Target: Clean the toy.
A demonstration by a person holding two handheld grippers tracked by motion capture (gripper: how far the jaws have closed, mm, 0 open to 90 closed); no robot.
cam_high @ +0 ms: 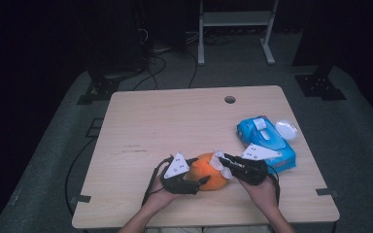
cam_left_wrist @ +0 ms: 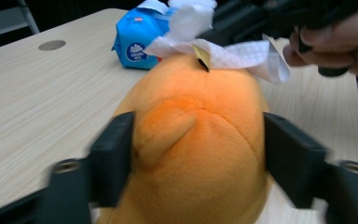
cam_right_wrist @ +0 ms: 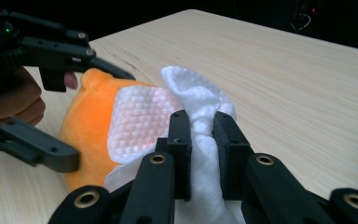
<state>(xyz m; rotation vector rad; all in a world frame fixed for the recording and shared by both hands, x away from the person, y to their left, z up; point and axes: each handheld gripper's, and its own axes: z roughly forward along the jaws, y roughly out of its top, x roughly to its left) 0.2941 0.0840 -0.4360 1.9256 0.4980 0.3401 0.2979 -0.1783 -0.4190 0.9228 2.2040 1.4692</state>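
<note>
Orange plush toy (cam_high: 210, 171) lies on the wooden table (cam_high: 175, 121) at the near edge, between the two hand-held grippers. Left gripper (cam_high: 194, 182) comes at it from the person's left; in the left gripper view its two black jaws stand either side of the plush body (cam_left_wrist: 200, 140), touching or very nearly touching the fabric, and whether they actually squeeze it I cannot tell. Right gripper (cam_high: 223, 162) sits just beyond the toy on the other side, jaws clenched on a bunched white tissue (cam_right_wrist: 200, 121); from the right gripper view the tissue runs out past the jaw tips and drapes flat across the top of the plush (cam_right_wrist: 88, 126), its dimpled surface lying on the orange fabric. In the left gripper view the same tissue (cam_left_wrist: 223, 49) lies on the toy's far end, with the right hand (cam_left_wrist: 340, 46) behind it. A blue tissue pack (cam_high: 266, 142) lies on the table just beyond the right gripper, close to the table's right edge, with a small clear round item (cam_high: 286, 129) beside it.
</note>
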